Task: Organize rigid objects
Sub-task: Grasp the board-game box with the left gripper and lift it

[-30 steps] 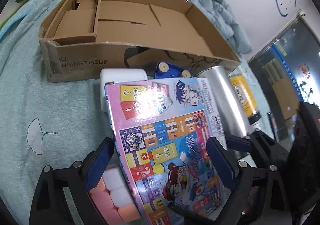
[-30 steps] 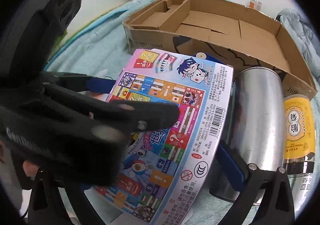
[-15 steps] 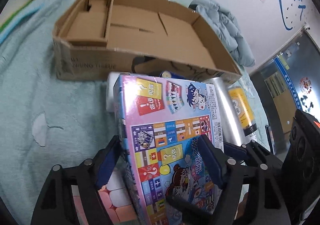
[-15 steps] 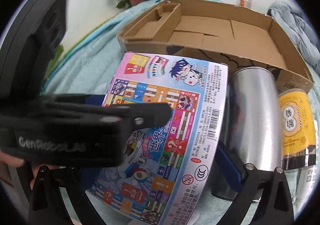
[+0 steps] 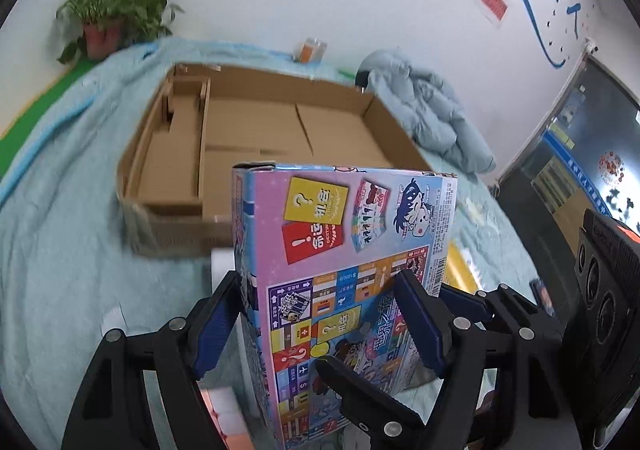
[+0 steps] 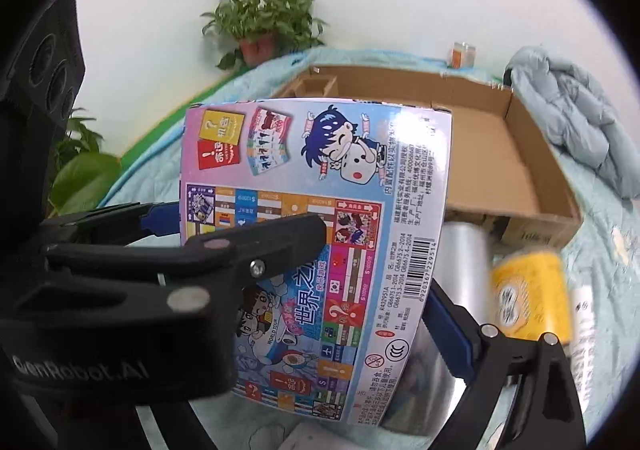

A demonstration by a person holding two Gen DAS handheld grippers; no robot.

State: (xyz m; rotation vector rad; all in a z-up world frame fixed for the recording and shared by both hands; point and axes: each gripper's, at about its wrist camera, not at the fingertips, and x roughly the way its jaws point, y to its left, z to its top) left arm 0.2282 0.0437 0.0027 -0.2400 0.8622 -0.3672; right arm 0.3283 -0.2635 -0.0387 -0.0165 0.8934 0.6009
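Observation:
A colourful board-game box (image 5: 352, 258) is held tilted up off the bedspread, in front of the open cardboard carton (image 5: 280, 129). My left gripper (image 5: 316, 290) is shut on it, one blue pad (image 5: 218, 322) against its left side and the other finger over its printed face. My right gripper (image 6: 320, 290) is closing with the same game box (image 6: 320, 177) between its jaws. Its right pad (image 6: 448, 330) sits at the box's right edge. Its left finger is hidden behind the left gripper's black body (image 6: 100, 330), so no firm grip shows.
A steel cylinder (image 6: 460, 262) and a yellow-labelled bottle (image 6: 528, 298) lie to the right under the game box. Pastel cube blocks (image 5: 224, 422) and a white item (image 5: 220, 262) lie below. A grey jacket (image 5: 432, 113), potted plant (image 5: 108, 17) and small jar (image 5: 312, 49) stand beyond the carton.
The game box has risen from lying flat to tilted up, carried by both grippers. The left jaws narrowed onto it. The carton now looks farther below and more of the wall shows.

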